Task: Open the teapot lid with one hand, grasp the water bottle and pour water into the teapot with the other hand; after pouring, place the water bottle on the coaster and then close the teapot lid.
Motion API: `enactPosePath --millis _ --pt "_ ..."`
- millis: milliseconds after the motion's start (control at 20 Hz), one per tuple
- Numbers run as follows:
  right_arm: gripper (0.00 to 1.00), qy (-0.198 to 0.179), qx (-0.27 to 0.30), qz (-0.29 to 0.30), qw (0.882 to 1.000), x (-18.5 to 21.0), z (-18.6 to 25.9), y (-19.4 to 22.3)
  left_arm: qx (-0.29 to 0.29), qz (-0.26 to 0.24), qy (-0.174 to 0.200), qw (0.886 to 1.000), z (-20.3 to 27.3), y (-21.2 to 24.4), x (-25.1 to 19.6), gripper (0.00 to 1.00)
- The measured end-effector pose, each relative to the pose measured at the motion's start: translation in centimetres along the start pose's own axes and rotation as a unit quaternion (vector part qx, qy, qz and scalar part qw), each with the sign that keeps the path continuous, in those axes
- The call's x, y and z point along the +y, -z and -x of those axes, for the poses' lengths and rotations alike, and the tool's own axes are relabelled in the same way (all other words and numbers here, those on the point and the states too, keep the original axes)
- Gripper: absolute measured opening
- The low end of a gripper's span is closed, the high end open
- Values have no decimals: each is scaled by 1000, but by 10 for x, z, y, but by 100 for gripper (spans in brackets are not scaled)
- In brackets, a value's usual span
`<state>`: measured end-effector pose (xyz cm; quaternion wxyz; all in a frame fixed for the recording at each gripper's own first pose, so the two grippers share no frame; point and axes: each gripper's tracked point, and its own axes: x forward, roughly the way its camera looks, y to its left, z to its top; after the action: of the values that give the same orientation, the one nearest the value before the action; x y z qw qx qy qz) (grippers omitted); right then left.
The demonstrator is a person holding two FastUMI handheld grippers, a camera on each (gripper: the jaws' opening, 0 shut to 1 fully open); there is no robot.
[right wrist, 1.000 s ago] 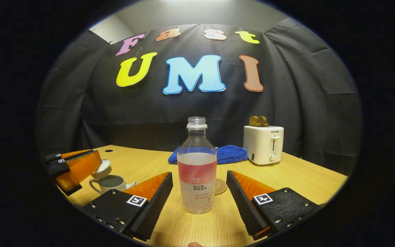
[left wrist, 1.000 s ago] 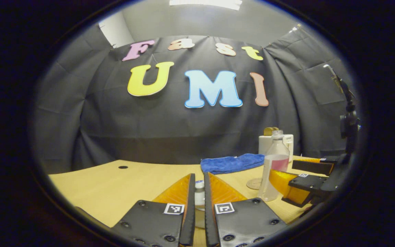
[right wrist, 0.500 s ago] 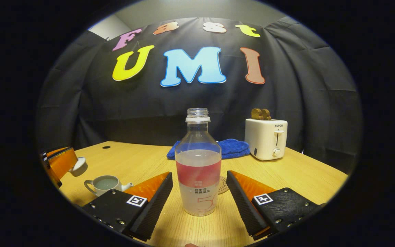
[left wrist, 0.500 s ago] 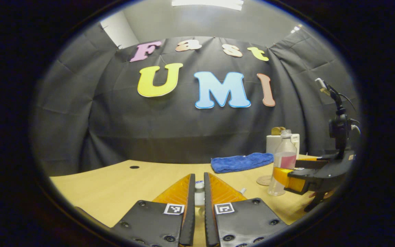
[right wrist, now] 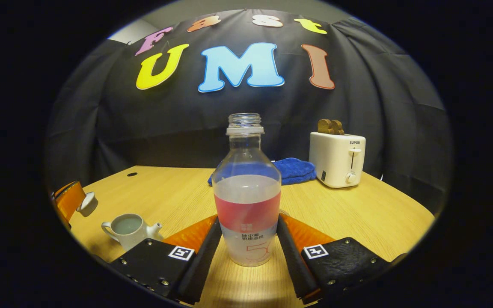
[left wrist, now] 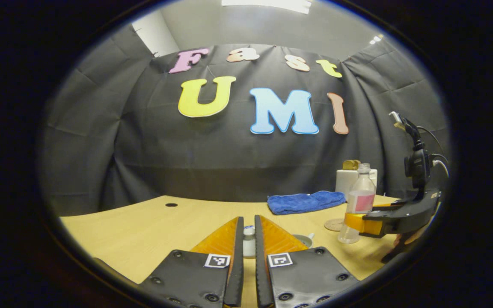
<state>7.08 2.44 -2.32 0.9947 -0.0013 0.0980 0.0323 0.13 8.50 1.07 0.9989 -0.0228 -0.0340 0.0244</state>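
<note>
Clamping half-full water bottle (right wrist: 246,201): right gripper (right wrist: 246,239) | left gripper (left wrist: 246,239) pinching lid (left wrist: 249,241) | teapot (right wrist: 129,229) uncovered

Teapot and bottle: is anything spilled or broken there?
Nothing stands out. The teapot stands upright and open, its lid held up by the left gripper. The bottle stands upright, uncapped, between the right gripper's fingers. The table looks dry.

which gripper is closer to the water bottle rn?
Right. The right gripper has a finger on each side of the water bottle. The left gripper is off beside it, holding the teapot lid.
</note>
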Motion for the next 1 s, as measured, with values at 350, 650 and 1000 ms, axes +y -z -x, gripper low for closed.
enactPosePath --millis 350,650,1000 --pt "75 2 -4 28 1000 2 2 -3 11 5 1 1000 -4 6 2 18" --pt "72 21 -11 242 970 -6 8 -1 22 43 2 999 -6 9 10 18" --pt "72 30 -32 400 915 -12 8 -17 26 58 4 998 -5 10 12 22"
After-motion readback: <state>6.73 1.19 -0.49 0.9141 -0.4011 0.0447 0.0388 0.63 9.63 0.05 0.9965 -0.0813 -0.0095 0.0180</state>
